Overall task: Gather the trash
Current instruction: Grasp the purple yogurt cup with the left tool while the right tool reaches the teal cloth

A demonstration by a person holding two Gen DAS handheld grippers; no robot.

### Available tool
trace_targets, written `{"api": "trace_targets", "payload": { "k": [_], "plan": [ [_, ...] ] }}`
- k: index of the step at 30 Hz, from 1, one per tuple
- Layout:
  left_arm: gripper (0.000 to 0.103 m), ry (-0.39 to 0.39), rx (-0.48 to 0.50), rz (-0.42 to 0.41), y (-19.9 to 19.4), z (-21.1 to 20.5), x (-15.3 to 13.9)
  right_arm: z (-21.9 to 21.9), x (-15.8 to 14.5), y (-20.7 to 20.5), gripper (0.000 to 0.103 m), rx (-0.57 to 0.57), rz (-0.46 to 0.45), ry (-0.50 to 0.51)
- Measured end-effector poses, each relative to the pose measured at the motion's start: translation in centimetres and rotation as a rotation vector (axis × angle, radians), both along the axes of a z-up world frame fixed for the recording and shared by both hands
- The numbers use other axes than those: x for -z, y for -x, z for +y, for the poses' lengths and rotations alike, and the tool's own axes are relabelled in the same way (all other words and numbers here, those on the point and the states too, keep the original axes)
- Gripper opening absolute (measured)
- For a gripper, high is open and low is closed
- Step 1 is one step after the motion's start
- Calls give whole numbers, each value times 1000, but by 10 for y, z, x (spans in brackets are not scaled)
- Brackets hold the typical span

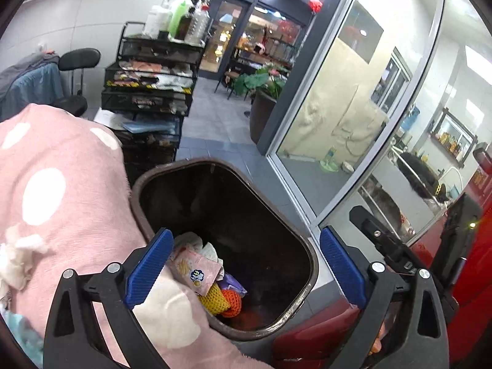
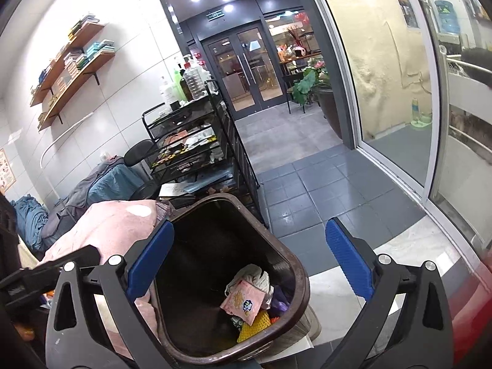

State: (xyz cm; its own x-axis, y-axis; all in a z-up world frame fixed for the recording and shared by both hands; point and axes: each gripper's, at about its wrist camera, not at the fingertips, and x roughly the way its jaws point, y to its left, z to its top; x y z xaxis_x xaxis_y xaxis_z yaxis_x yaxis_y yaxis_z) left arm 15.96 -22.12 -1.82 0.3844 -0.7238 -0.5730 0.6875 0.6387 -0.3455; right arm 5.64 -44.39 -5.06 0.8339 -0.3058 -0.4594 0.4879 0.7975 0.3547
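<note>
A brown trash bin (image 1: pixel 310 264) stands open-topped just below both grippers. At its bottom lie a pink wrapper (image 1: pixel 196 272), a yellow foam net (image 1: pixel 213 299), an orange net (image 1: pixel 232 303) and crumpled white paper (image 1: pixel 196 241). My left gripper (image 1: pixel 246 236) hangs open over the bin's near left side, nothing between its blue pads (image 1: pixel 150 267). In the right wrist view the same bin (image 2: pixel 303 279) holds the pink wrapper (image 2: pixel 243 303) and yellow net (image 2: pixel 253 326). My right gripper (image 2: pixel 250 227) is also open and empty above the bin's mouth.
A pink cloth with white dots (image 1: pixel 61 184) presses against the bin's left side. Behind it stands a black mesh trolley (image 2: pixel 190 141) with bottles on top. A glass wall (image 2: pixel 393 92) runs along the right, grey floor tiles (image 2: pixel 307 190) beyond the bin, and a red surface (image 1: pixel 316 332) lies near right.
</note>
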Motion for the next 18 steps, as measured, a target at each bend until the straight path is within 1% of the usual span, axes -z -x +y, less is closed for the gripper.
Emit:
{"api": "trace_targets", "payload": {
  "k": [4, 7, 10, 13, 18],
  "plan": [
    [97, 36, -28, -33, 9, 24, -15, 9, -8, -5, 97, -38, -9, 10],
    [97, 43, -55, -70, 19, 45, -23, 20, -12, -11, 97, -79, -19, 19],
    [97, 34, -108, -120, 28, 69, -28, 35, -17, -17, 97, -133, -28, 37],
    [98, 9, -174, -164, 34, 93, -30, 52, -22, -25, 97, -202, -36, 55],
    [98, -40, -295, -186, 35, 131, -28, 87, -29, -42, 97, -328, -38, 65]
  ]
}}
